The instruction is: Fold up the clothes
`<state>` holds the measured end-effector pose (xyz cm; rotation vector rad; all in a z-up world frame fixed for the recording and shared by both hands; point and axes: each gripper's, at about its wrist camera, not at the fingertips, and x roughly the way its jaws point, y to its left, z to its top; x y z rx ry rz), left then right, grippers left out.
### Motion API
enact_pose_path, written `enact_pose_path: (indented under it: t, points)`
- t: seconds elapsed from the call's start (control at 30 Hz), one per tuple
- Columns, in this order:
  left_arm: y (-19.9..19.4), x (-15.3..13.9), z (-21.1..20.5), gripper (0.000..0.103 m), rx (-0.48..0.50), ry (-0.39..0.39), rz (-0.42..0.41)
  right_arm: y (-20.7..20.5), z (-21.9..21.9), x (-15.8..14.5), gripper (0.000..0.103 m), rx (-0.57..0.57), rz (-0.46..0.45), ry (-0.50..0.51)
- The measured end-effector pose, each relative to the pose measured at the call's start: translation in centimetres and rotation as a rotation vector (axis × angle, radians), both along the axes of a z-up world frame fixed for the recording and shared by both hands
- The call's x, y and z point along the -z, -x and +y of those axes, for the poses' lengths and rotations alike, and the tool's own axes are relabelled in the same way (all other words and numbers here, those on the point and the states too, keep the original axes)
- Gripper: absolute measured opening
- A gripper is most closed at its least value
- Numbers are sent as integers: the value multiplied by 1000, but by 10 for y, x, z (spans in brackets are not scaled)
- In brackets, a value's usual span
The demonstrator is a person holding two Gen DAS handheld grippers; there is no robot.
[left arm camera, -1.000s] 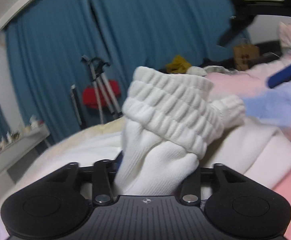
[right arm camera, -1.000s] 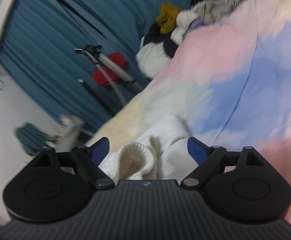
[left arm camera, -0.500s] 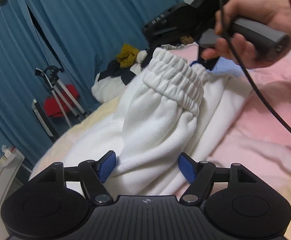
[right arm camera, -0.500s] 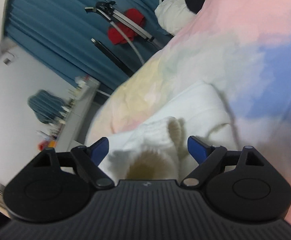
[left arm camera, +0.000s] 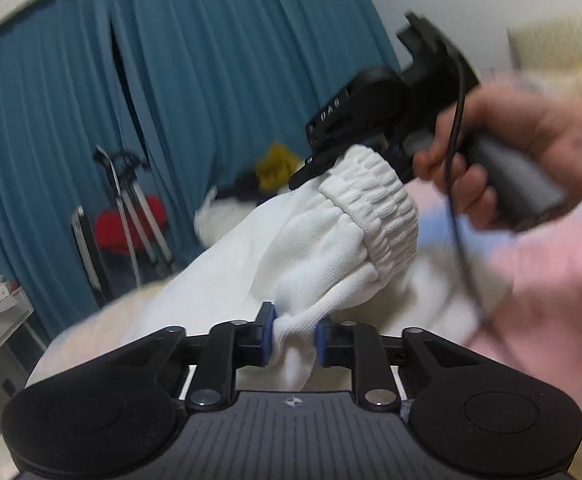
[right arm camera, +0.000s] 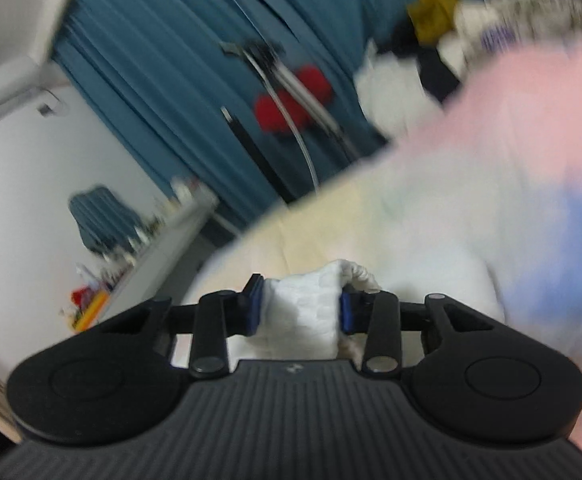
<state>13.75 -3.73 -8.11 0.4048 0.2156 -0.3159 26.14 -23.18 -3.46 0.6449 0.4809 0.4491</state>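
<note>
Between the left gripper (left arm camera: 292,334) pads: thin pinch of white garment (left arm camera: 331,248), jaws closing | right gripper (right arm camera: 298,307) closing on its ribbed cuff (right arm camera: 303,304) above the bed (right arm camera: 511,128) | risk: shallow bite slips under pull, fold sags

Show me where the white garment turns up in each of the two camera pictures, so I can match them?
Left wrist view: the white garment fills the centre, pinched between the closing left gripper at the bottom, its ribbed band up by the right gripper.
Right wrist view: low centre, a bunch of it between the closing right gripper.
Shared landmark: the red item by the blue curtain.
</note>
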Motion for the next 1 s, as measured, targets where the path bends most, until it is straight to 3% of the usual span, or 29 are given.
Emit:
enact_pose_path:
  t: [0.1,0.17,0.3,0.4,0.47,0.6,0.67,0.73,0.87,0.93,1.0]
  points:
    - [4,-7,-16,20,39,30,8,6,-10,-24,39,36,-92,77]
    - [-1,1,-28,21,65,16,48,2,-20,-19,40,71,-85,125]
    - [-13,34,-44,22,86,-50,161,-24,-38,50,41,111,115,85]
    - [-16,40,-43,27,106,-62,166,-24,-49,75,45,126,148,-37]
    - [-16,33,-41,33,113,-35,173,-21,-52,68,49,131,160,-81]
    - [-27,22,-28,51,150,6,205,4,-44,44,60,165,158,-16]
    - [-23,15,-20,60,154,38,215,25,-43,36,72,195,164,10]
    - [-19,3,-8,83,140,100,217,45,-42,28,83,224,169,36]
    - [-18,-25,23,90,80,238,212,72,-29,18,85,208,181,75]
    - [-22,-34,41,99,3,277,209,81,-20,12,85,198,148,98]
    - [-21,-41,59,100,-89,307,203,79,-6,12,84,160,134,170]
